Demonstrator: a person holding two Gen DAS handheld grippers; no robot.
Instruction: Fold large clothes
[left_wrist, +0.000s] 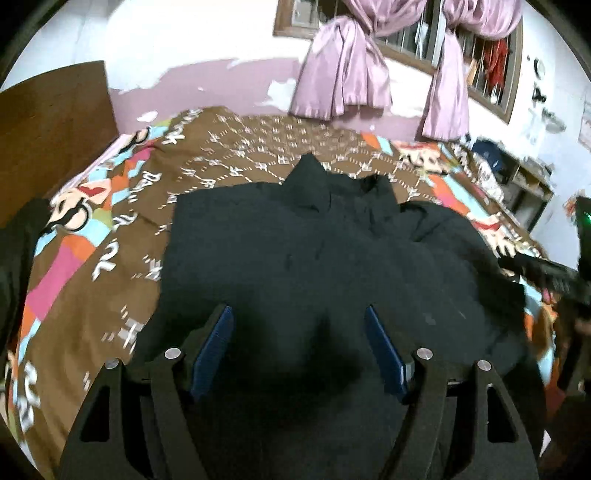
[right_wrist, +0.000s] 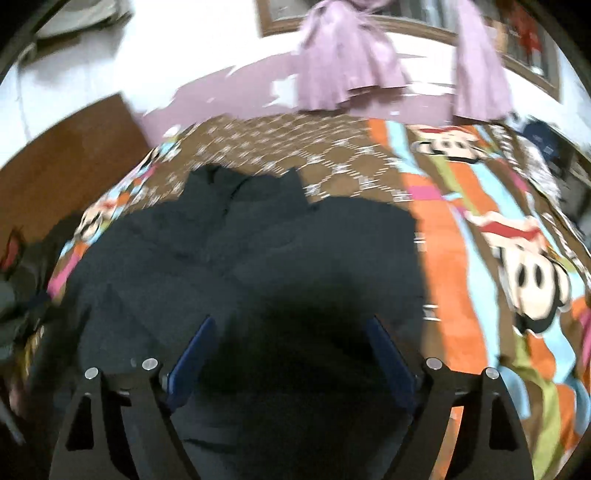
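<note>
A large dark shirt (left_wrist: 314, 251) lies spread on the bed, collar at the far end and sides folded in. My left gripper (left_wrist: 299, 317) hovers over its near part, open, with blue pads (left_wrist: 218, 343) wide apart and nothing between them. In the right wrist view the same dark shirt (right_wrist: 258, 251) fills the middle. My right gripper (right_wrist: 291, 328) is open above its near half, holding nothing. The other gripper's black body (left_wrist: 546, 273) shows at the right edge of the left wrist view.
A brown patterned bedspread with bright cartoon patches (left_wrist: 110, 236) covers the bed (right_wrist: 461, 258). A wooden headboard (left_wrist: 48, 129) stands at the left. Pink curtains (left_wrist: 343, 81) hang on a barred window behind. Shelves with clutter (left_wrist: 517, 177) sit at the far right. Dark clothes (right_wrist: 22, 295) lie at the left.
</note>
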